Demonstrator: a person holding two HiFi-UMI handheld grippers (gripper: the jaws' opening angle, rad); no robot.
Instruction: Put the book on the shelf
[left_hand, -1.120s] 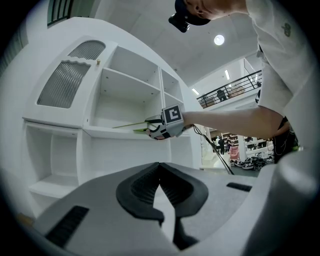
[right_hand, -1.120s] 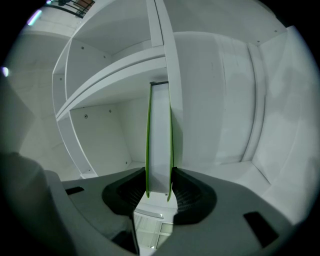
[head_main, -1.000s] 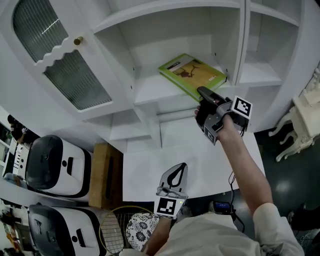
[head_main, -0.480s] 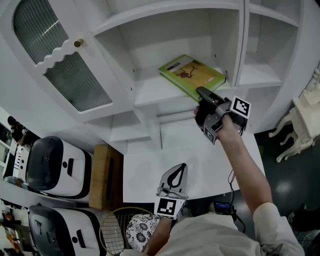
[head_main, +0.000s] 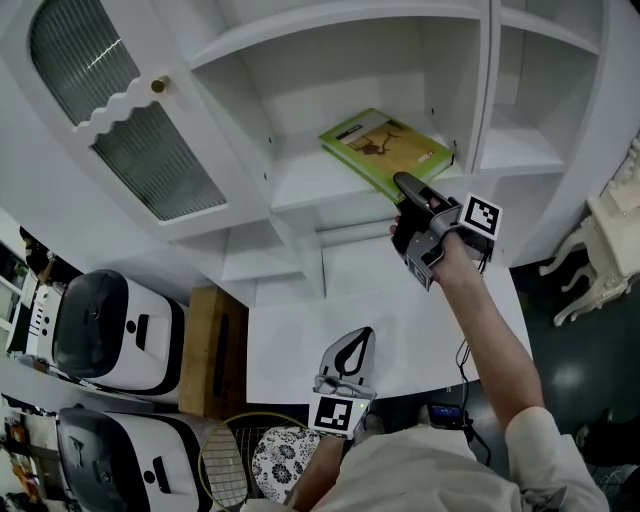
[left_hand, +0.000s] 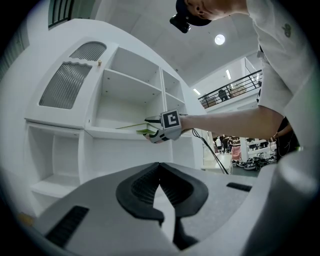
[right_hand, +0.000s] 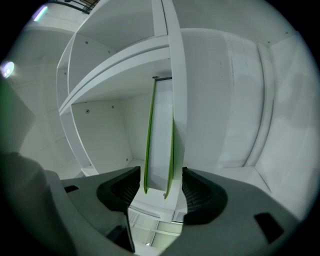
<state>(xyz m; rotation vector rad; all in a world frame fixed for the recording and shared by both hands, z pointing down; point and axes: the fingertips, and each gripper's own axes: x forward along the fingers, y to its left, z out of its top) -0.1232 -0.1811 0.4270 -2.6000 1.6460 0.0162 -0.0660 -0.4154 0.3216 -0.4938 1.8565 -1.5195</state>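
book (head_main: 385, 150), green-covered, lies flat on the middle shelf (head_main: 300, 180) of a white cabinet. it sits toward the right side of that compartment, near the upright divider, with its near corner at the shelf's front edge. in the right gripper view the book (right_hand: 159, 140) shows edge-on, with white pages between two thin green covers. that end reaches in between the two dark pads.

right gripper (head_main: 408, 185) is held up at the shelf's front edge on an outstretched arm. its jaws have just been opening and now stand spread. the book's edge is between them, with a sliver of space at each cover, so neither pad presses on it. from the left gripper view, the right gripper (left_hand: 149, 134) and the thin green line of the book (left_hand: 129, 127) meet at the shelf lip.

left gripper (head_main: 360, 335) hovers low over the white table (head_main: 290, 340), close to the person's body and well apart from the book. its jaws are pressed together at the tips, with nothing between them (left_hand: 160, 167).

further out, a cabinet door (head_main: 130, 130) with ribbed glass and a brass knob (head_main: 158, 85) stands swung open at the left. below it are two white-and-black machines (head_main: 110, 335), a wooden box (head_main: 212, 350) beside the table and a racket (head_main: 225, 460) near the bottom edge.
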